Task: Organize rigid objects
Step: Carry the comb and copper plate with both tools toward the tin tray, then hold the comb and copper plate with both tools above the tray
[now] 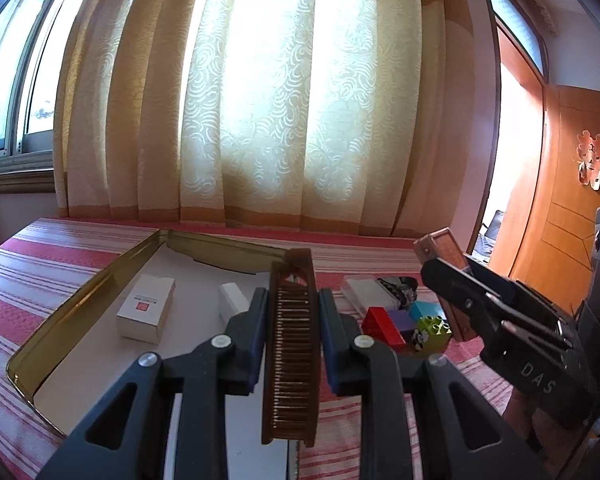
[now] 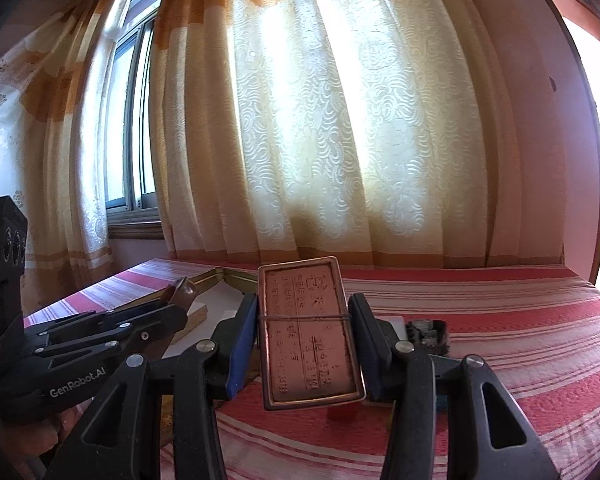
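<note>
My left gripper (image 1: 292, 320) is clamped on a brown comb (image 1: 291, 356) — long, narrow, with fine close-set teeth — held above the near edge of a shallow gold-rimmed metal tray (image 1: 100, 284). In the tray lie a small white box (image 1: 146, 308) and a white block (image 1: 232, 300). My right gripper (image 2: 304, 332) grips a flat copper-coloured tin (image 2: 308, 332) (embossed lettering, a band across its middle). Right of the tray, on the red-striped woven cloth (image 1: 40, 280), sit chunky plastic bricks (image 1: 404, 324) — red, purple, green.
</note>
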`<state>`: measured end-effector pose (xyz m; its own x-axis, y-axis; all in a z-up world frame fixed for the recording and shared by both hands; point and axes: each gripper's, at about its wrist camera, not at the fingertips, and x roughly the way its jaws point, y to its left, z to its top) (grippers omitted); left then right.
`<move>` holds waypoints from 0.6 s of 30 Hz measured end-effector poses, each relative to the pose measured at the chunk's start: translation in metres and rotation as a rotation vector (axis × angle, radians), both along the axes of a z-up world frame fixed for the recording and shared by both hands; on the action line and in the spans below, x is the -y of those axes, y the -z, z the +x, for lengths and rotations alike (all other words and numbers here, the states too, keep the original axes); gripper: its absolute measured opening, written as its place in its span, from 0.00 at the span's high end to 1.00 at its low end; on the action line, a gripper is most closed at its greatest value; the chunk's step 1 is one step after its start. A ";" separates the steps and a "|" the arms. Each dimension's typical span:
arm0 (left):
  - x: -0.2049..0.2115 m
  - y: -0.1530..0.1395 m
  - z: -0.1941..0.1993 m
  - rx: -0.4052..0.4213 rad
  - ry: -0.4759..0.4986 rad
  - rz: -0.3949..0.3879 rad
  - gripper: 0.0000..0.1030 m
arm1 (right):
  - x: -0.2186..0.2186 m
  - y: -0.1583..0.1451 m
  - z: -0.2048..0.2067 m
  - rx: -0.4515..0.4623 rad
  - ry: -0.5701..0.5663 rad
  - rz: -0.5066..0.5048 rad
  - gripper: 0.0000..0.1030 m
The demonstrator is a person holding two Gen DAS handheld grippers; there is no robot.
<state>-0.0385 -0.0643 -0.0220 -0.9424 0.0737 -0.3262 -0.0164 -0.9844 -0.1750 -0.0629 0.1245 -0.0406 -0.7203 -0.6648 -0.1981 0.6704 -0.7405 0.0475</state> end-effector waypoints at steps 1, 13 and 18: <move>0.001 0.000 0.001 -0.001 -0.002 -0.001 0.78 | 0.002 0.000 0.001 -0.001 -0.004 0.003 0.53; 0.012 0.000 0.004 0.000 -0.019 -0.004 0.78 | 0.024 0.001 0.008 -0.001 -0.045 0.019 0.53; 0.022 0.000 0.005 0.005 -0.026 0.010 0.78 | 0.036 0.002 0.011 -0.007 -0.064 0.035 0.53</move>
<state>-0.0334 -0.0859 -0.0219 -0.9423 0.0523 -0.3306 0.0102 -0.9827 -0.1847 -0.0515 0.0886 -0.0429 -0.6777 -0.7027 -0.2166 0.7170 -0.6969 0.0173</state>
